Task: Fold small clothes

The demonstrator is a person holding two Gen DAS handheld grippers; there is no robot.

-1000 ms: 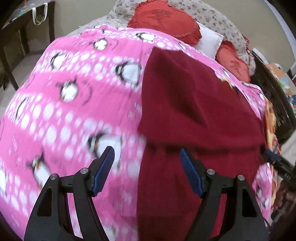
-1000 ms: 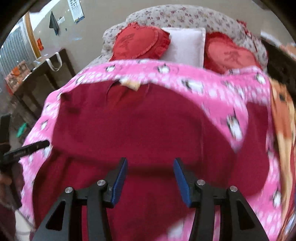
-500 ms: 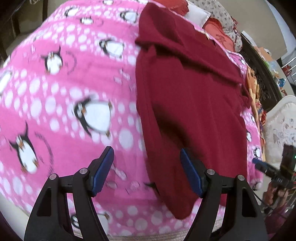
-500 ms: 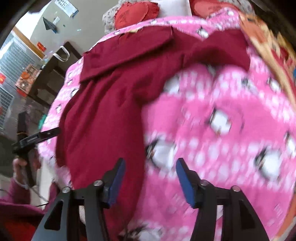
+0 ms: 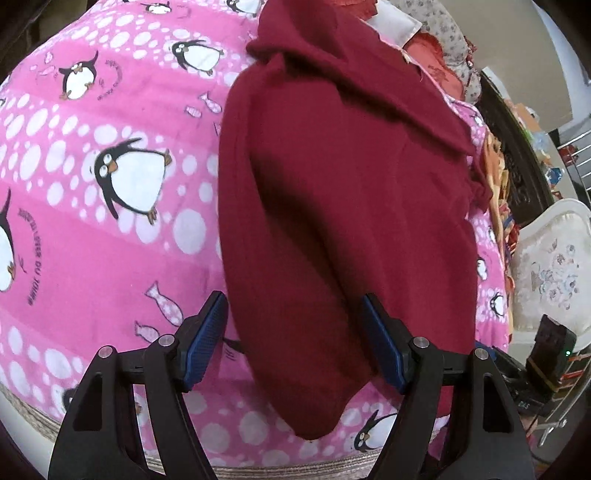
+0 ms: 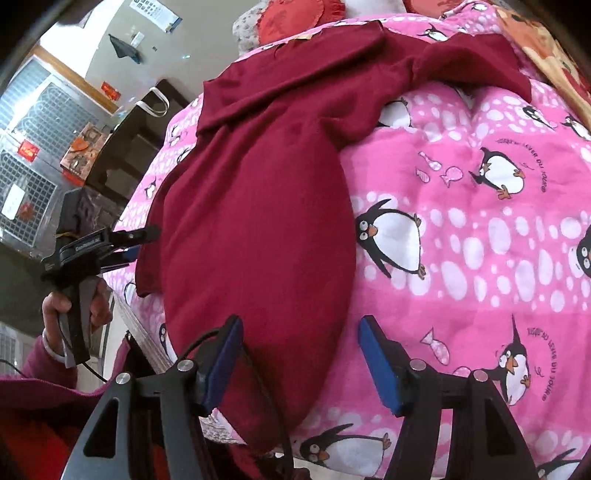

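- A dark red shirt [image 5: 343, 192] lies spread on a pink penguin blanket [image 5: 110, 206], its lower hem at the near edge of the bed.
- The left gripper [image 5: 295, 339] is spread wide over the shirt's lower left edge, gripping nothing.
- The right gripper [image 6: 299, 362] is spread over the lower right edge, with its 2 fingers clear of the cloth.
- Red cushions [image 6: 295, 18] sit at the far end.

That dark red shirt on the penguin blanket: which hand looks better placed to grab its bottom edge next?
Probably left: the left tool is open with the shirt edge between its fingers. The right tool is open over blanket too.
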